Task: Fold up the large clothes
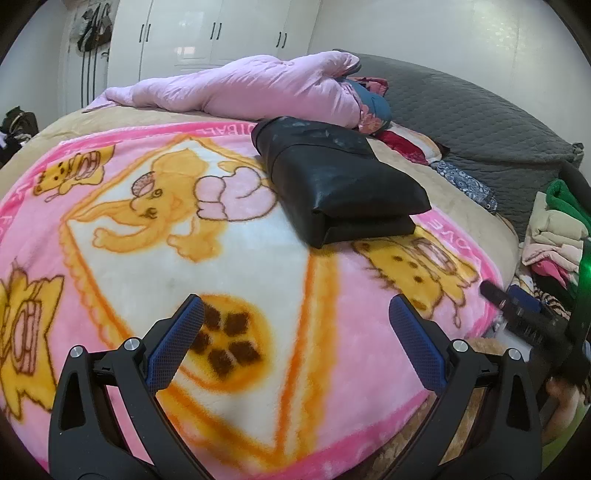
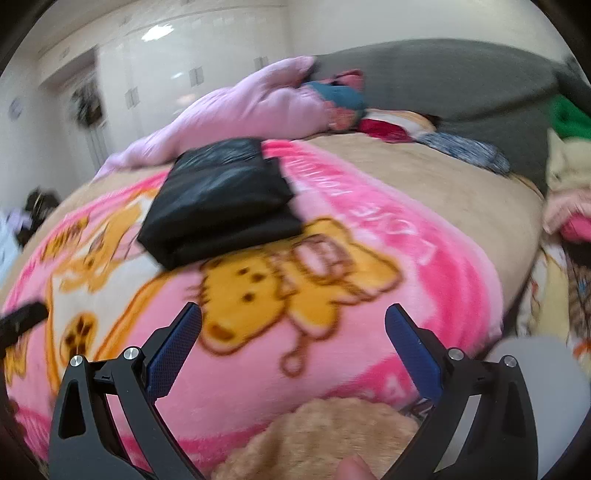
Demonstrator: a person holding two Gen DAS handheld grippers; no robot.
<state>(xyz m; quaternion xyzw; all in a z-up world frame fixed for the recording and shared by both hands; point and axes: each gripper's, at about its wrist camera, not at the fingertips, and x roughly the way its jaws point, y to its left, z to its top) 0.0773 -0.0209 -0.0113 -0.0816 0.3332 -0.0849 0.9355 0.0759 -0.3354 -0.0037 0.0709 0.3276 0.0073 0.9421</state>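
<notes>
A black garment (image 1: 338, 181) lies folded into a thick rectangle on the pink cartoon blanket (image 1: 229, 258) that covers the bed. In the right wrist view the black garment (image 2: 221, 199) sits ahead and left, blurred. My left gripper (image 1: 295, 306) hovers open over the blanket, well short of the garment, nothing between its blue pads. My right gripper (image 2: 293, 314) is also open and empty above the blanket's near edge. The right gripper shows at the right edge of the left wrist view as a dark tool (image 1: 517, 306). A fingertip (image 2: 354, 467) shows at the bottom.
A lilac quilt (image 1: 258, 88) is bunched at the bed's far side, beside a grey padded headboard (image 1: 480, 122). Folded clothes are stacked at the right (image 1: 554, 236). White wardrobes (image 1: 214, 33) line the back wall. A tan fleece (image 2: 317, 435) hangs over the near edge.
</notes>
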